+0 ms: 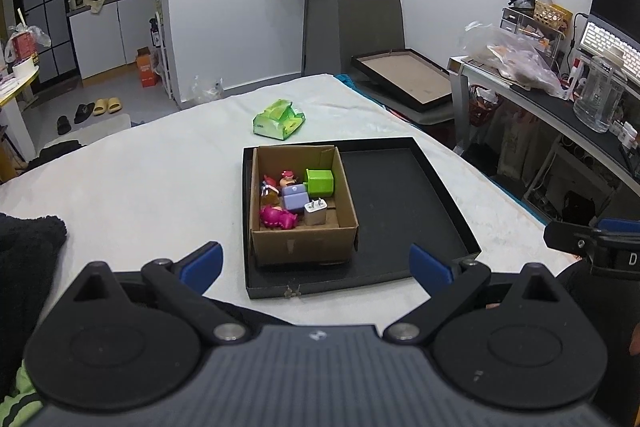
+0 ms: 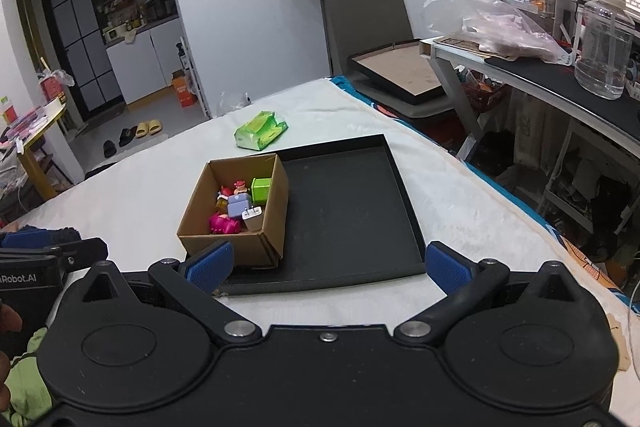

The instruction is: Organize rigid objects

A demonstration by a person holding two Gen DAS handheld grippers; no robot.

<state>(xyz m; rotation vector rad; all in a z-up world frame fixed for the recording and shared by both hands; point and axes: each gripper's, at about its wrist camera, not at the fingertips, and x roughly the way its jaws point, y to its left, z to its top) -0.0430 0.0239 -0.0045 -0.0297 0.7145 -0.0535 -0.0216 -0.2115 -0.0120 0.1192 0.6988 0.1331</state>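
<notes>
Blue-padded left hand-held gripper (image 1: 316, 263) and right hand-held gripper (image 2: 328, 265) both gape wide, holding and touching nothing.

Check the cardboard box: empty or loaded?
Loaded. The cardboard box holds a green cube, white charger and pink toy.

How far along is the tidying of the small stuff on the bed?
Mostly done: the toys and chargers sit inside the cardboard box on the black tray. Left gripper and right gripper are open, holding nothing. Only the green packet remains outside.
</notes>
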